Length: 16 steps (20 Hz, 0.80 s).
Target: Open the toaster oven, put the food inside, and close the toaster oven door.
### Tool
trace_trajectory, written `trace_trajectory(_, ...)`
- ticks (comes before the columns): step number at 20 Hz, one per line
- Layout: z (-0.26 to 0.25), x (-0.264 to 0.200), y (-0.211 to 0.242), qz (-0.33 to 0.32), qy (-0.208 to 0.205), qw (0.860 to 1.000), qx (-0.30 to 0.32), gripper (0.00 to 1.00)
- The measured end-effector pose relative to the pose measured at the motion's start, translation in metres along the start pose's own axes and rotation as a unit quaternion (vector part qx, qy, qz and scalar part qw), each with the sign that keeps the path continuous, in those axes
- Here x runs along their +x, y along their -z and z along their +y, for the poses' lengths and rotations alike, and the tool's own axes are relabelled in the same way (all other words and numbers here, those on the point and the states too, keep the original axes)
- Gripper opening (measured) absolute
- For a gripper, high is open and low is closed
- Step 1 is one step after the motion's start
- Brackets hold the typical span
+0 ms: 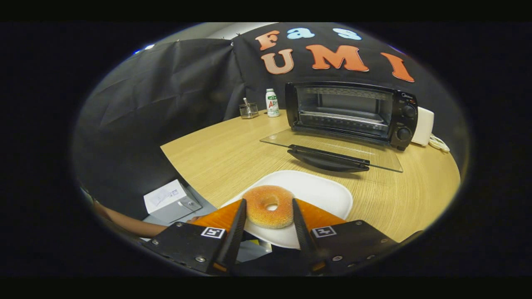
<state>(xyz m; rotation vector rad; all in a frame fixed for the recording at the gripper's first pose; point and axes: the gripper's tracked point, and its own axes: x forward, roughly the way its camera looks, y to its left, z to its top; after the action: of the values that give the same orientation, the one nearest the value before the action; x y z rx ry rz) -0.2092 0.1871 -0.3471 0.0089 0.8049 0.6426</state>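
A sugar-dusted doughnut (266, 219) lies on a white plate (322, 193) near the front edge of the round wooden table (216, 158). My gripper (269, 201) has one finger against each side of the doughnut and is shut on it. Whether the doughnut is lifted off the plate I cannot tell. Beyond the plate stands the black toaster oven (399, 120), open, with its glass door (378, 158) folded down flat over the table and the door handle (328, 158) facing me. The oven's wire rack (341, 118) is bare.
A small white bottle (272, 102) and a metal mesh holder (248, 110) stand left of the oven at the back of the table. A white appliance (423, 126) with a cord sits to the oven's right. Below the table's left edge are a white box (172, 200) and a person's forearm (129, 224).
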Motion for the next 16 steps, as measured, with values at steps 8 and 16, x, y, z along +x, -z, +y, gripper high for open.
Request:
trace_trajectory(8, -0.004, 0.001, -0.064, -0.080, -0.017, 0.991, 0.106, 0.55)
trace_trajectory(16, -0.019, 0.018, -0.127, -0.149, -0.027, 0.960, 0.235, 0.54)
